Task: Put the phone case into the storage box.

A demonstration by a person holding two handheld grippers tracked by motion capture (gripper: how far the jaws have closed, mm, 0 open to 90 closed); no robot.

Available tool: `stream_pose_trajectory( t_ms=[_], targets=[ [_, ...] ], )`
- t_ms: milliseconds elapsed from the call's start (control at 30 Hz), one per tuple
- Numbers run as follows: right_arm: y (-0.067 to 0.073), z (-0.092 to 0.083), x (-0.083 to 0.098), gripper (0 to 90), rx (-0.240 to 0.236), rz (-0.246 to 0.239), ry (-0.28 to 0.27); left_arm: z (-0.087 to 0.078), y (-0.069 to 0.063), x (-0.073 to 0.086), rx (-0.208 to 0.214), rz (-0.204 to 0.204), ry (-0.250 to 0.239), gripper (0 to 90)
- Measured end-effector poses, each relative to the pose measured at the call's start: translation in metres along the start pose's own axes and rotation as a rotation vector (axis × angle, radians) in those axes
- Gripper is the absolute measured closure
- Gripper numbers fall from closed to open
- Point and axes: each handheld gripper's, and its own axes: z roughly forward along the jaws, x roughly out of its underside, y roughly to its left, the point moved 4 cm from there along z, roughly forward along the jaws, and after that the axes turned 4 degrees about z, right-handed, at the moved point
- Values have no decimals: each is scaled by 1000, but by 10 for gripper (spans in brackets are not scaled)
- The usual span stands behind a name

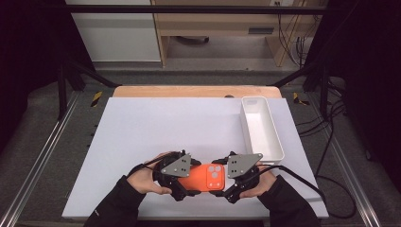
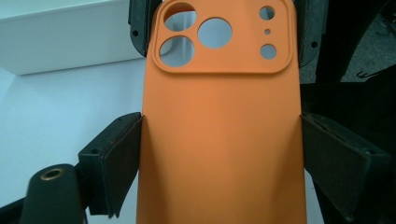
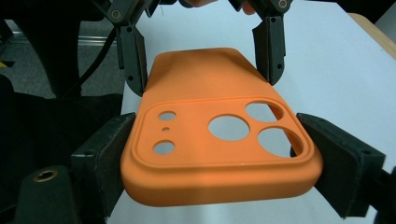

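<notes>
Not much clutter here: a long white rectangular plastic bin (image 1: 261, 127) sits along the right side of the white tabletop (image 1: 161, 132), well apart from the hands, and looks empty as far as I can see. Nothing blocks the work. The left tongs (image 1: 182, 187) are clamped on the plain end of an orange silicone phone case (image 1: 203, 177), pads pressing both long edges. The right tongs (image 1: 222, 188) grip the camera-cutout end the same way. The case sits between both near the tabletop's front edge.
</notes>
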Motion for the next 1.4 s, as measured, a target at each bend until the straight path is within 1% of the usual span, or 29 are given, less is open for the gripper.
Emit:
stream_pose_trajectory(
  t_ms=[33,67,100,167,267,333,400,500,533,600,667,733,800,933,1067,1133,1267,1400],
  targets=[
    [0,0,0,162,-2,3,2,0,0,0,1,-4,2,153],
    [0,0,0,162,-2,7,3,1,0,0,-7,-7,5,148],
    [-1,0,0,161,-4,16,8,1,0,0,-12,-10,6,132],
    [-2,0,1,161,-9,18,12,0,1,0,-18,-21,6,114],
    [-3,1,1,163,-8,25,19,-2,3,0,-24,-42,-10,88],
    [-4,2,2,163,-8,26,28,-4,3,1,-38,-54,-18,74],
    [-5,1,2,164,1,32,38,-8,4,3,-47,-75,-23,57],
    [-8,-1,2,165,9,38,48,-12,5,7,-78,-105,-28,31],
    [-8,-1,2,164,8,40,49,-13,6,9,-82,-118,-28,22],
    [-10,-4,1,164,11,42,50,-16,7,13,-100,-142,-23,8],
    [-12,-7,0,164,18,46,54,-18,7,15,-107,-165,-23,3],
    [-13,-9,-1,163,22,46,61,-19,8,18,-118,-176,-16,0],
    [-15,-11,-1,163,21,47,75,-19,9,20,-134,-195,-6,0],
    [-18,-16,-2,163,32,49,99,-19,9,23,-135,-213,9,0],
    [-21,-21,-3,162,40,46,113,-17,9,25,-127,-209,24,0],
    [-22,-24,-4,162,40,46,123,-15,9,26,-130,-209,32,0],
    [-24,-29,-9,161,41,40,147,-11,9,26,-125,-234,52,0],
    [-25,-32,-15,160,42,33,165,-9,8,26,-126,-252,61,0]
  ],
)
